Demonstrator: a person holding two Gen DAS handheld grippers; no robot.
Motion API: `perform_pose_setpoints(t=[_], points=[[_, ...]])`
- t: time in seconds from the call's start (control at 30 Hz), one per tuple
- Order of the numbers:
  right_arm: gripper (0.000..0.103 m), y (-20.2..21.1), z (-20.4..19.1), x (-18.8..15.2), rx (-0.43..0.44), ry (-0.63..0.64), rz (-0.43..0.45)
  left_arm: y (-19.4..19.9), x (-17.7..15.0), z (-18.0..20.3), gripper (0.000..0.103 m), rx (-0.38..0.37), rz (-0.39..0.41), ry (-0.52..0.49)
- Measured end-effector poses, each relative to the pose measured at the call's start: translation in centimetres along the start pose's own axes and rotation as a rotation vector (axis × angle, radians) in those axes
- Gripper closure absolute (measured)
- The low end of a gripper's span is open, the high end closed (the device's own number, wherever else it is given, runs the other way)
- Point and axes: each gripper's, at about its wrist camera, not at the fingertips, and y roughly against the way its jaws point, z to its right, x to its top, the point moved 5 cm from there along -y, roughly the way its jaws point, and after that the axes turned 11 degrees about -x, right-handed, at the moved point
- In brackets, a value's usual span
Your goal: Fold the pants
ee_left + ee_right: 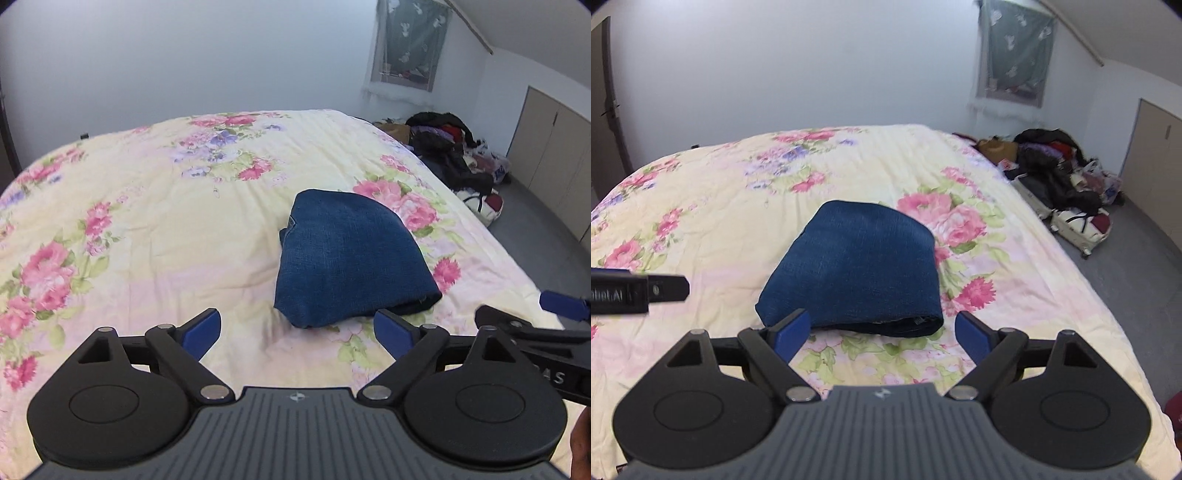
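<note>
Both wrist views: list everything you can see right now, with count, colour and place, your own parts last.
pants: one, dark blue denim, folded into a compact bundle on the bed, nothing gripping it
bedspread: one, pale yellow with pink and purple flowers, covering the bed
pile of clothes and bags: one heap, mostly black, red and purple, on the grey floor right of the bed
curtain: one, grey-green with white shapes, on the back wall at upper right
cabinet doors: beige, along the right wall
left gripper: one, black with blue pads, open, above the near edge of the bed
right gripper: one, black with blue pads, open, just short of the pants
</note>
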Motion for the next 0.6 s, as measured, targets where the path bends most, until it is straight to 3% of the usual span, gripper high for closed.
perform_pose_setpoints(t=[0.27, 0.6], points=[[0.021, 3.5, -0.5, -2.4, -0.105, -0.079, -0.006, 1.9, -1.7, 2.0, 0.000, 0.047, 0.046, -0.015], [0.021, 3.7, 0.8, -2.6, -0.097, -0.100, -0.012, 1.8, -1.8, 2.7, 0.000, 0.025, 0.055, -0.008]])
